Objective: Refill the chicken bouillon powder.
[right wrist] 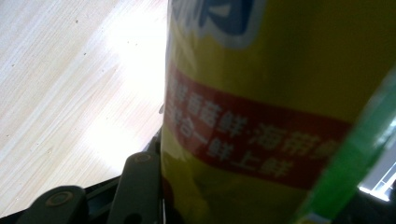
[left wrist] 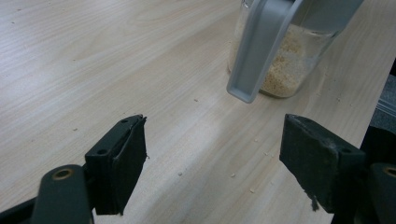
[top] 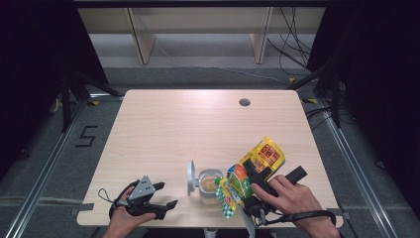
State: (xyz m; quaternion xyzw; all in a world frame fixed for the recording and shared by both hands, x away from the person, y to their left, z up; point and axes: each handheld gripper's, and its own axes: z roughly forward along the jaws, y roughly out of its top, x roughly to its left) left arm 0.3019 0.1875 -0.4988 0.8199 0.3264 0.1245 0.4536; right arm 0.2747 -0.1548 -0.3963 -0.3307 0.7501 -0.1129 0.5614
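The yellow snack bag (top: 265, 154), with its red band of print, sits tilted at the near right of the table (top: 173, 124), clamped between the jaws of the right gripper (top: 257, 174). A green-checked packet (top: 233, 191) lies against it, just right of the clear jar (top: 210, 186), which holds pale crumbs and has its grey lid (top: 190, 177) flipped up. The right hand (top: 292, 196) reaches in from the near edge, its fingers spread over the gripper body. Over at near left, the left gripper (top: 166, 196) has its jaws wide apart with nothing between them, pointing right toward the jar, with the left hand (top: 126, 215) wrapped round its handle.
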